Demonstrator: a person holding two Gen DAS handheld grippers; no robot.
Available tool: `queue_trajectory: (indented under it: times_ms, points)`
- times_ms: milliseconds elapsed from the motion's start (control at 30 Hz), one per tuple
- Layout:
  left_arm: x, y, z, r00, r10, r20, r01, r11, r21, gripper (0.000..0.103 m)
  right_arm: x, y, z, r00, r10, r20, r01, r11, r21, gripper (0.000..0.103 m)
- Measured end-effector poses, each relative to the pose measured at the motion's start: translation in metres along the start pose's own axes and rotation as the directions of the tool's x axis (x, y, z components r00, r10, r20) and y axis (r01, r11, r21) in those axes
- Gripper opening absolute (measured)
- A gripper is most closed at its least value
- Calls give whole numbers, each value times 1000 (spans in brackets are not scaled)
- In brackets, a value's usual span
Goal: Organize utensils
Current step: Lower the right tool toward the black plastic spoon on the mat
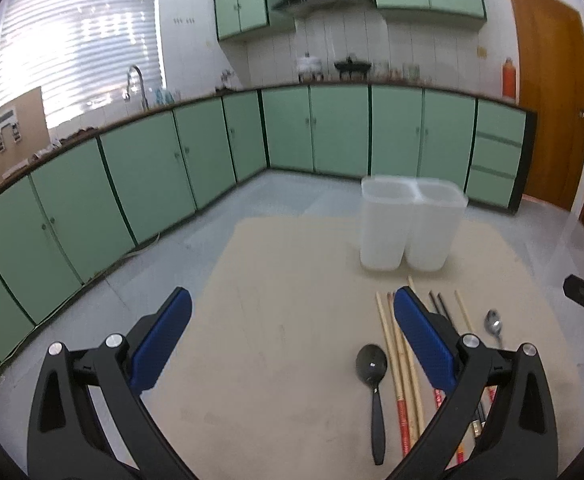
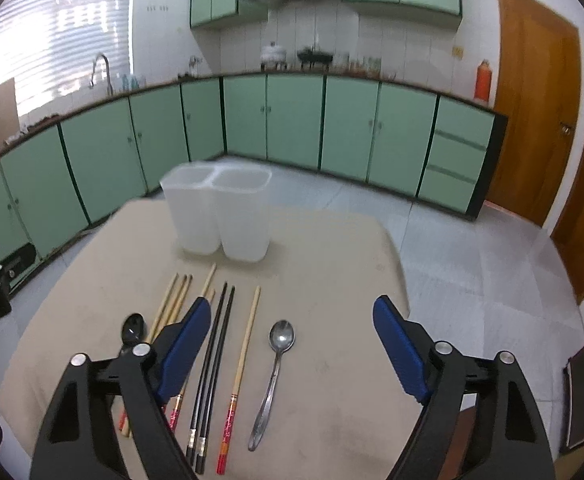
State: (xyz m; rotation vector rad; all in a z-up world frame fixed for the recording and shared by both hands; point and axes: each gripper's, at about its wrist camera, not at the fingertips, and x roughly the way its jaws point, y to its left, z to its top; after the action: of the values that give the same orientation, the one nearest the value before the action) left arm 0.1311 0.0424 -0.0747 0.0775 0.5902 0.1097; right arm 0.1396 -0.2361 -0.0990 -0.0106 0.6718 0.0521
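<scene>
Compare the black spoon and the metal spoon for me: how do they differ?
The black spoon is matte and dark; the metal spoon is shiny silver. The black spoon lies left of the chopsticks, the metal spoon right of them. Both lie flat on the table, bowls toward the two-compartment holder.

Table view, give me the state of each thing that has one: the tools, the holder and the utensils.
Left tool: open, empty.
Right tool: open, empty.
Two-compartment holder: upright, looks empty.
Black spoon: lying flat on the table.
Metal spoon: lying flat, bowl up.
Black chopsticks: lying flat, side by side.
Wooden chopsticks: lying flat.
</scene>
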Motion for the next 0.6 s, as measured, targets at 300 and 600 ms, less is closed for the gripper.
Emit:
queue_trajectory:
  times_ms: [300,600]
  points:
    - [73,-28,-23,971,-15,-237,28,998,52,98,85,-6,-13,973,36,-229,-32,999,20,66]
    - [104,-38,-44,930,-19,-366,47,997,68,96,121,-16,-22,938,90,-335,-71,995,68,56]
